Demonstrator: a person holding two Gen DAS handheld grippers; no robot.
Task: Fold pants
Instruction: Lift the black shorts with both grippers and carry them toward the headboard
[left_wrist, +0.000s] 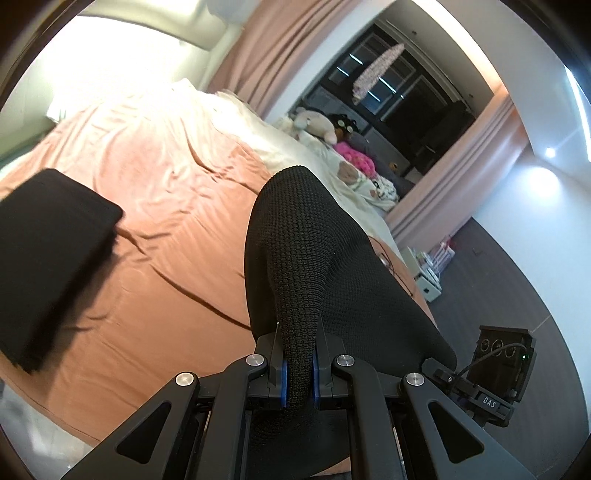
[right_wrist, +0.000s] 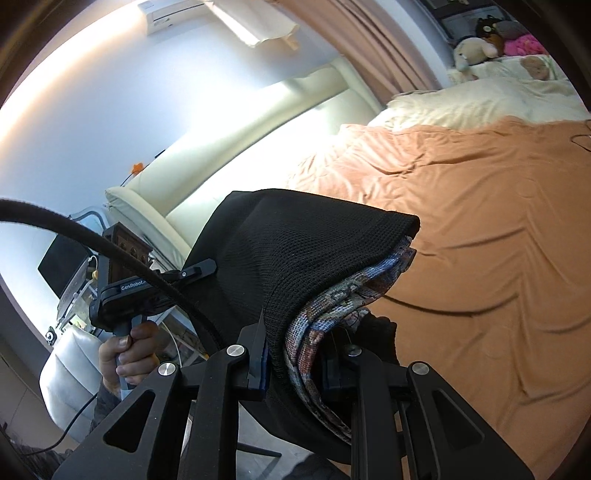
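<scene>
The pants (left_wrist: 306, 236) are black textured knit and hang lifted above the orange bedsheet (left_wrist: 159, 221). My left gripper (left_wrist: 298, 369) is shut on a bunched fold of them between its blue pads. In the right wrist view my right gripper (right_wrist: 295, 362) is shut on the black pants (right_wrist: 280, 251) too, with a patterned woven inner layer (right_wrist: 347, 291) showing at the edge. The left gripper (right_wrist: 122, 291) shows there at the left, held by a hand. The pants hide the bed area below both grippers.
A folded black garment (left_wrist: 48, 266) lies on the sheet at the left. A cream blanket (left_wrist: 258, 129) and stuffed toys (left_wrist: 317, 125) sit at the bed's far end. A black cable (right_wrist: 92, 240) crosses the right view. The floor (left_wrist: 498, 280) and small boxes lie right of the bed.
</scene>
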